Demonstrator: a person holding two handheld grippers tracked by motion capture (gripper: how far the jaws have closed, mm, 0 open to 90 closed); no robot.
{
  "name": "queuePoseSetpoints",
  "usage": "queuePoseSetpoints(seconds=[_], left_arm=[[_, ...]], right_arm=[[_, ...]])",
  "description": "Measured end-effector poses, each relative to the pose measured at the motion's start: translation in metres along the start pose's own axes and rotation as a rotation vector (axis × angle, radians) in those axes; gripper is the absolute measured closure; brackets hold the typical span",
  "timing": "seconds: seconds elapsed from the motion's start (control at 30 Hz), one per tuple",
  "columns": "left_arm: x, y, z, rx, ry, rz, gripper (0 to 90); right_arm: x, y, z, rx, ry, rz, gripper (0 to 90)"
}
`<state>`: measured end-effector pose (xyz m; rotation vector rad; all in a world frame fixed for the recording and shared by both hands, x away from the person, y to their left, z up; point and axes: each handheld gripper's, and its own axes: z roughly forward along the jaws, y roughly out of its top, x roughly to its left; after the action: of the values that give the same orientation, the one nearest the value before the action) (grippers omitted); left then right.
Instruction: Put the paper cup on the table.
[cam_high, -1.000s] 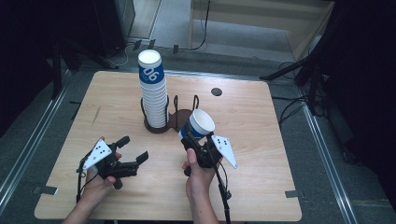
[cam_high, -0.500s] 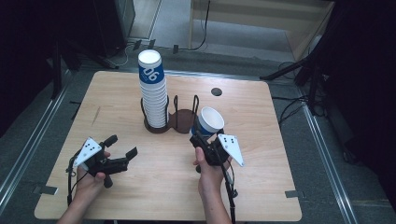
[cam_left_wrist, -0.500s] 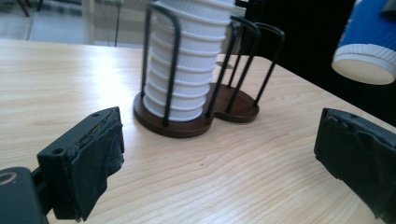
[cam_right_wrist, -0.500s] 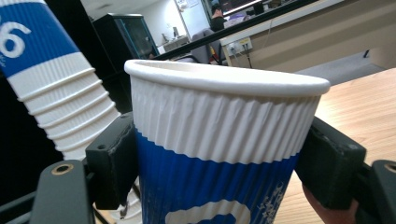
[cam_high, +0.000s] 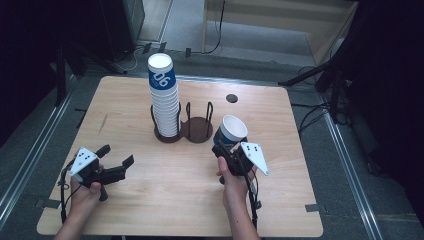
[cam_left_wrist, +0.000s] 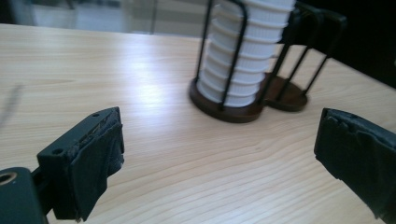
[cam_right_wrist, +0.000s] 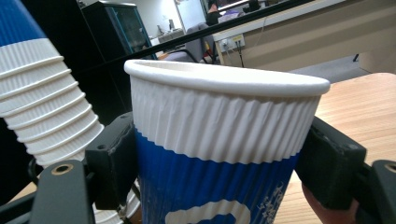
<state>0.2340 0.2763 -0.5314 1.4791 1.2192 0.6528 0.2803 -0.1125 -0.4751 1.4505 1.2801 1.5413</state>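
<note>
A tall stack of white and blue paper cups (cam_high: 164, 97) stands in one ring of a black wire holder (cam_high: 198, 127) with a brown base; the ring beside it is empty. My right gripper (cam_high: 225, 147) is shut on a single blue and white paper cup (cam_high: 231, 131), held tilted just right of the holder. In the right gripper view the pads clamp the cup (cam_right_wrist: 219, 140) on both sides, with the stack (cam_right_wrist: 42, 102) at left. My left gripper (cam_high: 117, 160) is open over the table's front left. In the left gripper view its fingers (cam_left_wrist: 88, 163) stand wide apart, aimed at the stack (cam_left_wrist: 245, 60).
The wooden table (cam_high: 280, 210) has a small dark round hole (cam_high: 231, 98) near its back right. Cables and dark stands lie on the floor behind and to the right of the table.
My left gripper has drifted left and toward the near edge, still open. My right gripper has carried the cup a little to the right, away from the holder.
</note>
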Motion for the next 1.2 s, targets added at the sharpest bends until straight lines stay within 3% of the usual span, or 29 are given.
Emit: queuePoseSetpoints(seconds=[0.17, 0.4, 0.53, 0.7, 0.77, 0.83, 0.97, 1.1, 1.2], left_arm=[[0.006, 0.000, -0.004, 0.014, 0.050, -0.006, 2.5], [0.007, -0.005, -0.010, 0.017, 0.088, 0.003, 2.5], [0.008, -0.007, -0.012, 0.043, 0.114, 0.020, 2.5], [0.015, -0.009, -0.017, 0.061, 0.145, 0.003, 2.5], [0.021, -0.009, -0.022, 0.048, 0.153, -0.025, 2.5], [0.023, -0.009, -0.023, 0.049, 0.166, -0.024, 2.5], [0.028, -0.012, -0.026, 0.096, 0.221, -0.013, 2.5], [0.029, -0.016, -0.025, 0.110, 0.217, -0.024, 2.5], [0.025, -0.018, -0.025, 0.110, 0.211, -0.004, 2.5]], right_arm=[[-0.010, 0.001, 0.000, 0.002, -0.007, -0.044, 22.2], [-0.016, -0.001, 0.000, -0.009, 0.006, -0.064, 22.1], [-0.021, -0.004, 0.001, -0.008, 0.018, -0.070, 22.1], [-0.029, -0.001, 0.007, -0.011, 0.001, -0.094, 22.1], [-0.035, 0.001, 0.010, -0.020, -0.015, -0.113, 22.0], [-0.037, 0.002, 0.011, -0.025, -0.027, -0.113, 22.0], [-0.041, 0.004, 0.015, -0.030, -0.042, -0.098, 21.9], [-0.042, 0.005, 0.024, -0.040, -0.058, -0.122, 21.9], [-0.042, 0.004, 0.029, -0.043, -0.073, -0.142, 21.9]])
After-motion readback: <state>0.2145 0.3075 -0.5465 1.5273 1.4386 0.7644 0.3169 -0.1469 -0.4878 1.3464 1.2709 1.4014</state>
